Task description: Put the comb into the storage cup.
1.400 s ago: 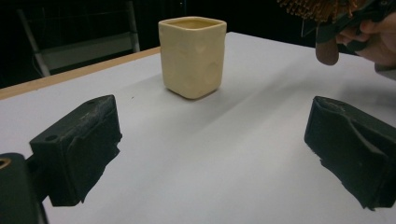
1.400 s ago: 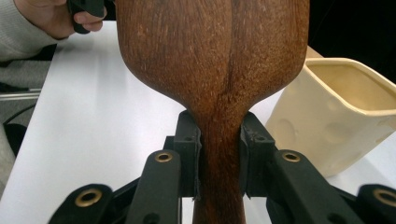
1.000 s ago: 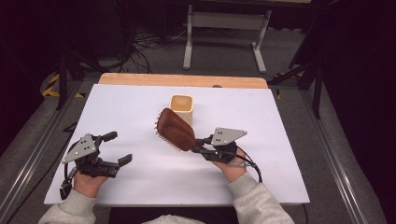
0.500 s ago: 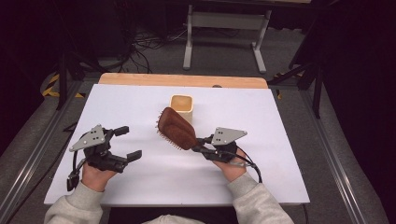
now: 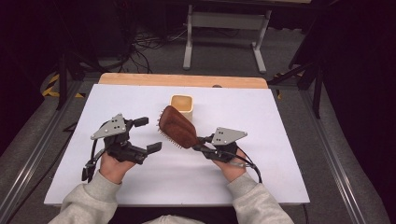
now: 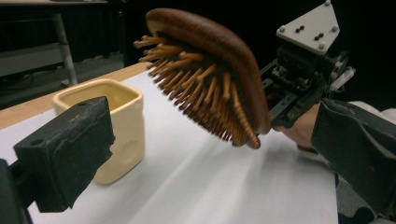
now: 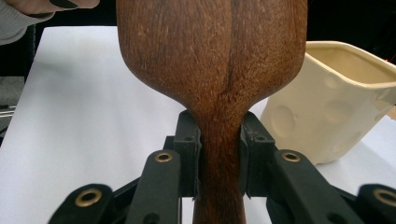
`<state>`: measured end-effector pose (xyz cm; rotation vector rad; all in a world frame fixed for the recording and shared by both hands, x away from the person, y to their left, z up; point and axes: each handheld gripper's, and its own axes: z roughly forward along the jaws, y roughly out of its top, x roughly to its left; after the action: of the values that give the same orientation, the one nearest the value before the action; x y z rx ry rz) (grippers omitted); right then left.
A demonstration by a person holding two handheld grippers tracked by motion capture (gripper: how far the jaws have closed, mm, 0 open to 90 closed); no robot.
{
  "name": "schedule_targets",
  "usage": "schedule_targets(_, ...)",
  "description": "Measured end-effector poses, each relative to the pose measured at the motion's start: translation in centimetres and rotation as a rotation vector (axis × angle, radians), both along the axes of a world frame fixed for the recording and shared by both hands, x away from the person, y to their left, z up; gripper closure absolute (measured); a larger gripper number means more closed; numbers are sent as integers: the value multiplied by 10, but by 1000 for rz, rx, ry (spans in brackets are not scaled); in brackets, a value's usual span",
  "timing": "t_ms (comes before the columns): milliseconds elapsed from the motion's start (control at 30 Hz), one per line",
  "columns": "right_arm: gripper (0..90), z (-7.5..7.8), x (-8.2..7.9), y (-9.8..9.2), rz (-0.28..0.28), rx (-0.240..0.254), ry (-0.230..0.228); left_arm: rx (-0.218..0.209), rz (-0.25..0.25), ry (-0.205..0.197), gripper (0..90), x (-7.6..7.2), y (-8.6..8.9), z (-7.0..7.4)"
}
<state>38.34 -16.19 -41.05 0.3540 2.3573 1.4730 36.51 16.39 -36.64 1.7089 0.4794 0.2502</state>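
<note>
Your right hand-held gripper [image 5: 201, 143] is clamped on the handle of a wooden hairbrush [image 5: 176, 127]; in the right gripper view its two black jaws press the narrow neck of the handle from either side, just below where the wood widens into the head; the brush is lifted clear of the tabletop [image 5: 261, 116] and tilted, its smooth brown back turned up and towards you, its bristles [image 6: 205, 100] pointing down and away towards your left side; your left hand-held gripper [image 5: 147, 135] has its jaws spread wide with nothing between them; it sits just beside the brush head on the left, apart from it, with the grey three-cornered plate [image 5: 110, 127] on top and your left hand [image 5: 112, 164] wrapped round the body beneath; in the left gripper view one black jaw shows low at the left, and the brush hangs above the white surface with your right hand [image 6: 303, 130] behind it; beyond the brush, nearer the far edge, a small cream square cup [image 5: 181, 104] stands upright on the white tabletop, close behind the brush head; past the white sheet a strip of bare wood [image 5: 140, 79] runs along the far edge; both grey sleeves [image 5: 261, 205] come in from the bottom.
</note>
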Motion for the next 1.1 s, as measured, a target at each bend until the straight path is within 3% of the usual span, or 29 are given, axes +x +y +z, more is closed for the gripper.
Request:
schedule_targets(300,726,0,0,-1,-12,7,-5,68,32,68,2,14,-23,3)
schedule_targets(700,726,-3,0,0,-33,-1,-20,67,46,114,14,21,-41,2)
schedule_targets(767,726,-3,0,1,-38,-4,-24,81,55,103,27,23,-43,2)
schedule_targets(867,726,-4,0,2,-37,1,-24,77,54,126,42,24,-48,1)
schedule_targets(1100,726,-6,-1,5,-27,2,-31,116,82,103,164,24,-55,0)
